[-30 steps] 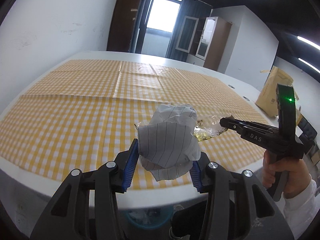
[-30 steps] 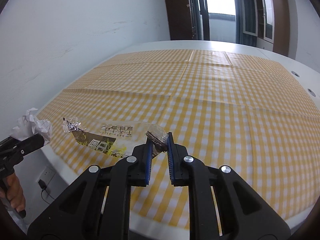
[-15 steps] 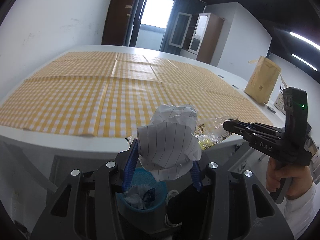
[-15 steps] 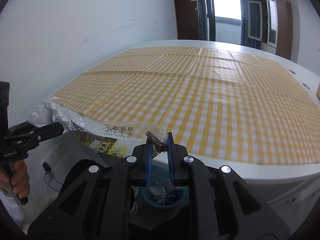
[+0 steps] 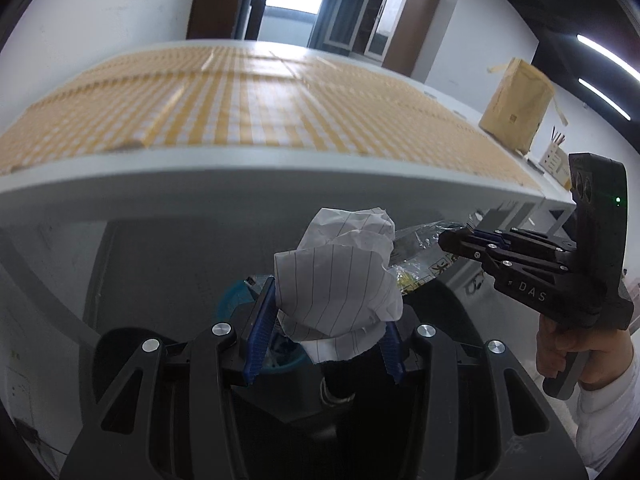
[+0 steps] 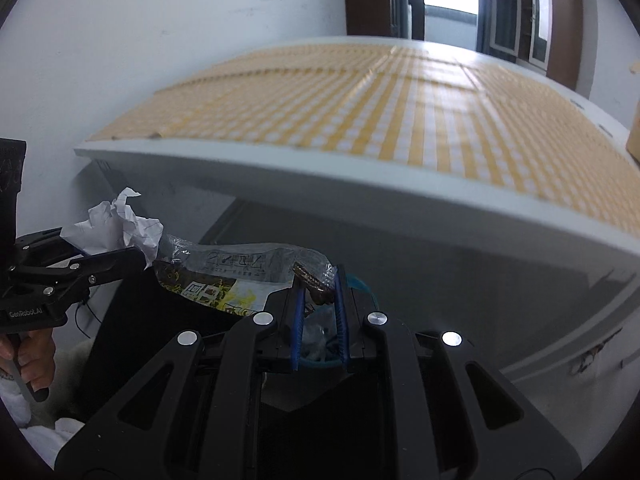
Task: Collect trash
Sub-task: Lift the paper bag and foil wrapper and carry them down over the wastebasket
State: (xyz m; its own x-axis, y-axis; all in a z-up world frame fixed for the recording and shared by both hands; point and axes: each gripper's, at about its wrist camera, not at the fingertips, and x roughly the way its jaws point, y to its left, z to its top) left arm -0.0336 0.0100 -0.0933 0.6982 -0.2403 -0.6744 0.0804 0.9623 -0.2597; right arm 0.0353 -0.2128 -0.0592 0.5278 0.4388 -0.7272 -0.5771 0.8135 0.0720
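Now my left tongs (image 5: 326,330) are pinching a ball of crumpled lined paper (image 5: 336,276) between their blue pads. My right tongs (image 6: 318,312) are pressed tight on one end of a clear plastic wrapper (image 6: 236,276).

Just under both tongs, a little in front, sits a blue bin (image 5: 230,300). I can only see bits of its rim, because the paper and my tongs hide the rest. I think my job now is to drop both things in. To do it well, I should hold each one right over the hole before I let go, and keep them low so nothing bounces out.

The wrapper is long and flat. It sticks out sideways from my right tongs toward my left tongs, and its far end almost touches the paper ball. It could miss the rim, so I should tip it down first. The paper ball is round and points no way.

Above and ahead of the tongs is the surface (image 6: 360,184) with its yellow checked cloth (image 5: 256,108).
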